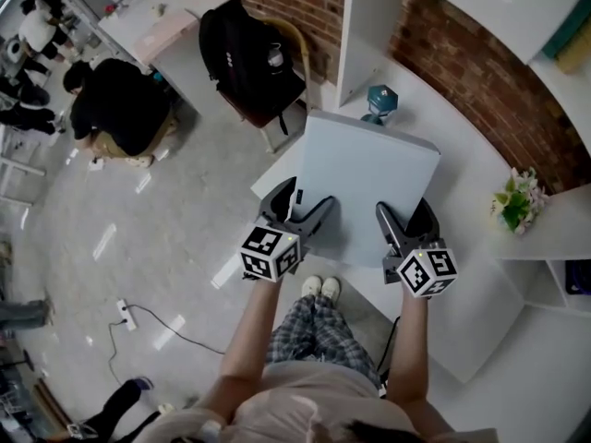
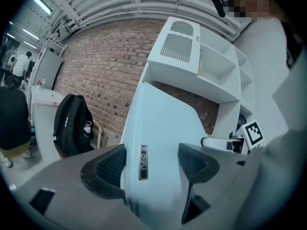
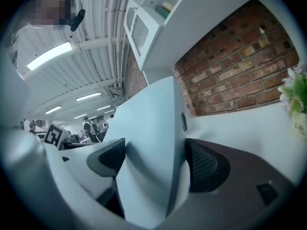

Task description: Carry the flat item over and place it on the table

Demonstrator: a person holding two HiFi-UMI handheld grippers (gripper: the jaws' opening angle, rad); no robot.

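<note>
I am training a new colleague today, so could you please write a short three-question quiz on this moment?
1. True or false: the left gripper and the right gripper are both clamped on the flat item.
2. Multiple choice: what rests on the chair by the brick wall? A) a black backpack B) a red coat C) a green umbrella
3. Fill in: in the head view, the small flowering plant stands on the white table to the flat item's ____.

Key: 1 true; 2 A; 3 right.
</note>
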